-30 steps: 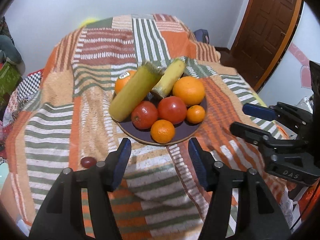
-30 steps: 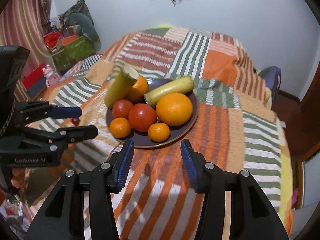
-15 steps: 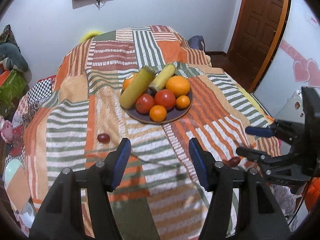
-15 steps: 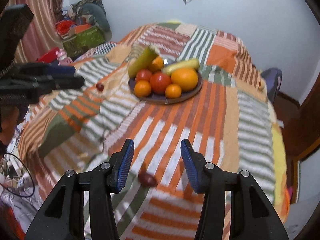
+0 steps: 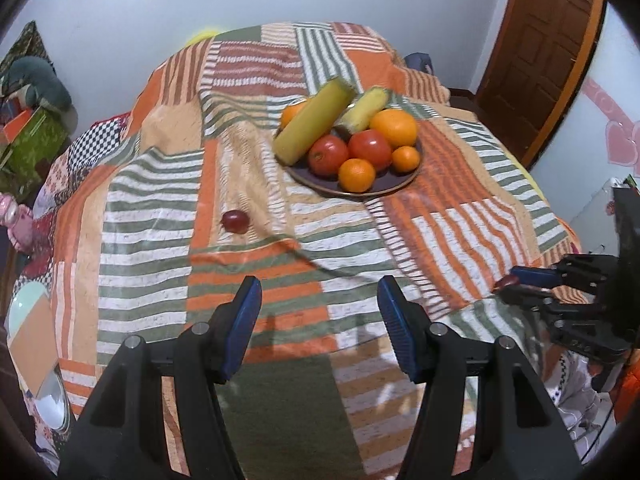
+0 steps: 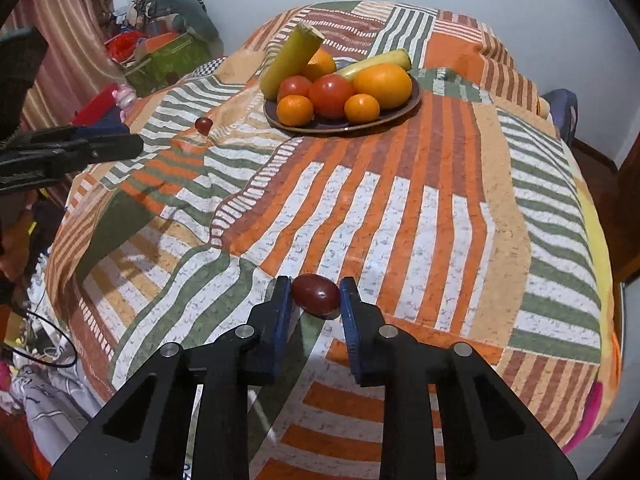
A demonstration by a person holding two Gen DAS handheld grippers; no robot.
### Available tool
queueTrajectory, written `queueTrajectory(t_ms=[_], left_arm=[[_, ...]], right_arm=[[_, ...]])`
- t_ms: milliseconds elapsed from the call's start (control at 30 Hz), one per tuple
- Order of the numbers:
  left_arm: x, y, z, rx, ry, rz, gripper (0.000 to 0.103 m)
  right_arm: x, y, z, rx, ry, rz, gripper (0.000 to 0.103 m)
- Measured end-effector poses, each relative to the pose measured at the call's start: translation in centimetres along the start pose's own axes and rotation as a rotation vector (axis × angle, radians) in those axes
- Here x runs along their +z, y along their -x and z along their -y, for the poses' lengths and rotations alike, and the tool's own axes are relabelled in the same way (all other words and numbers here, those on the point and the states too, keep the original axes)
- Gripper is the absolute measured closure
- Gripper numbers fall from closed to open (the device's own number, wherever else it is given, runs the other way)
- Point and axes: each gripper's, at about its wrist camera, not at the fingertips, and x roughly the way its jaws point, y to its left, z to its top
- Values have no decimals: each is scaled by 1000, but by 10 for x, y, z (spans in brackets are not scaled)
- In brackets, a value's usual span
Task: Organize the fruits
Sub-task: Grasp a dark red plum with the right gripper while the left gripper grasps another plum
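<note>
A dark plate on the striped blanket holds oranges, tomatoes and two long yellow-green fruits. A small dark red fruit lies near the blanket's front edge between the blue pads of my right gripper, which has closed in around it; the pads look to touch it. It also shows in the left wrist view at the right gripper's tips. A second small red fruit lies loose left of the plate. My left gripper is open and empty above the front of the blanket.
The bed's blanket drops off at its front and sides. Boxes, toys and a stuffed item sit on the floor at the left. A wooden door stands at the far right.
Both grippers have pulled back from the plate toward the bed's front. My right gripper has narrowed from wide open onto the small dark red fruit.
</note>
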Motion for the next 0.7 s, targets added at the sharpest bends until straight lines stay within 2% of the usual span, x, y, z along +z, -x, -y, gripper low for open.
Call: queueTrajectory(t_ms=[367, 433, 500, 700], left_arm=[[18, -41, -52, 41, 80, -27, 43], [24, -53, -60, 23, 94, -38, 51], [28, -62, -65, 9, 97, -49, 62], [42, -91, -78, 10, 109, -61, 70]], right_arm=[[41, 5, 12, -22, -25, 94, 81], [47, 2, 16, -25, -31, 100, 81], [52, -3, 19, -26, -34, 100, 81], [62, -17, 30, -26, -46, 85, 81]])
